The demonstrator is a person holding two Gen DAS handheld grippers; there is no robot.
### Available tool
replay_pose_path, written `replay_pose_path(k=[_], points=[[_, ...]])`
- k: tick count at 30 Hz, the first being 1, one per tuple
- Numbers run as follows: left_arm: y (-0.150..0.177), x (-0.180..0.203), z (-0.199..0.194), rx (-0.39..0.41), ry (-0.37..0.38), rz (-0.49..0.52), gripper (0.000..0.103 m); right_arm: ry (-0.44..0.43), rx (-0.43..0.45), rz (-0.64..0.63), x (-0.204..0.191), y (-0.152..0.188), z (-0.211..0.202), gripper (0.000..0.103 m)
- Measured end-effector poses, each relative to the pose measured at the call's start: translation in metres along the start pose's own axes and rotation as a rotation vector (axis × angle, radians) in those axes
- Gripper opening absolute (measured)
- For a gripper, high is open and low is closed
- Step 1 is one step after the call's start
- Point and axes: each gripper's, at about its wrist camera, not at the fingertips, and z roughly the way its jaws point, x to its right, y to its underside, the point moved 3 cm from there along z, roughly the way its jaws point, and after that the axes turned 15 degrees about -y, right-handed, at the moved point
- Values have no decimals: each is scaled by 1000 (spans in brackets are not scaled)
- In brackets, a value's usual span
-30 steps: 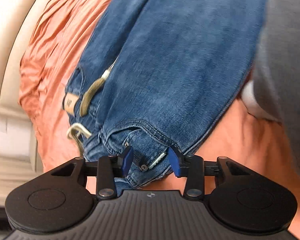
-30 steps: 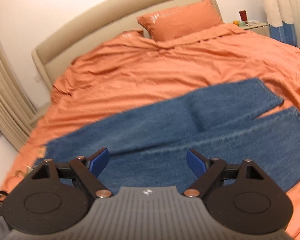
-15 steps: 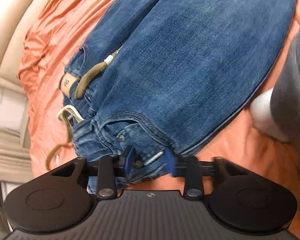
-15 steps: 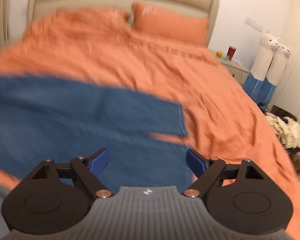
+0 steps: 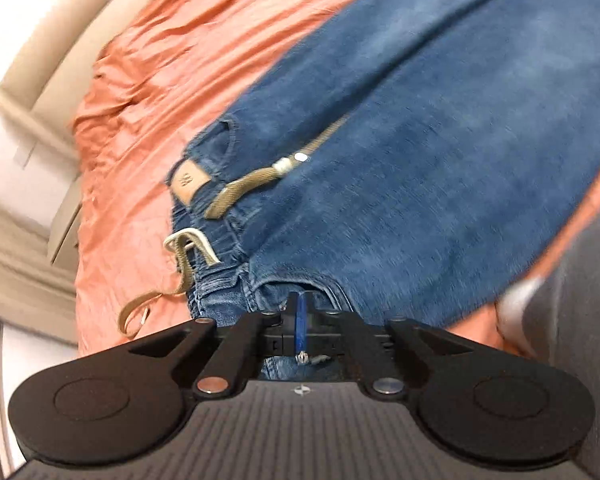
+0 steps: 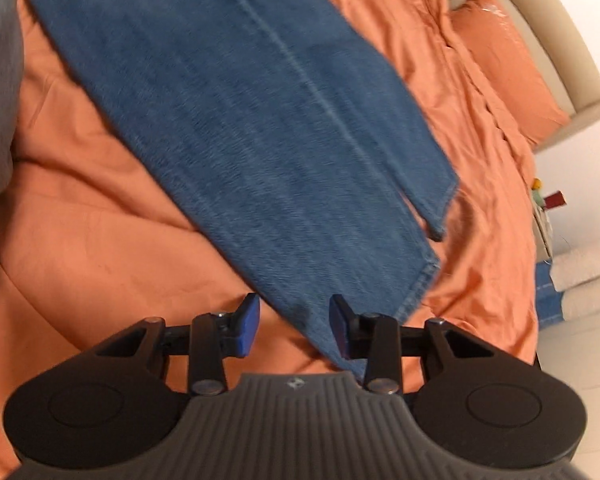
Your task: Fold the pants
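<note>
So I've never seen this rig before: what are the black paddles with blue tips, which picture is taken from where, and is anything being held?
No robot here: a person holds two hand grippers, each with a camera looking along its fingers. The left gripper has just closed on the waistband of the jeans. These lie on an orange bed cover. In the right view, the right gripper has been closing too, with the jeans' hem corner between its blue pads, which do not yet press on it.

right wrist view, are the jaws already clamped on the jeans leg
No, the right gripper has a gap either side of the jeans hem corner, though its jaws have just been closing.
</note>
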Motion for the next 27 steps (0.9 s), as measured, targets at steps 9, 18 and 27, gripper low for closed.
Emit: replay_pose_path(k=[9, 18, 27], points=[[35, 28, 12, 7, -2, 399, 54, -14, 13, 68, 1, 3, 21, 39], [52, 59, 40, 98, 5, 522, 55, -12, -27, 68, 2, -1, 22, 40], [29, 17, 28, 78, -28, 113, 7, 26, -60, -44, -12, 1, 17, 40]])
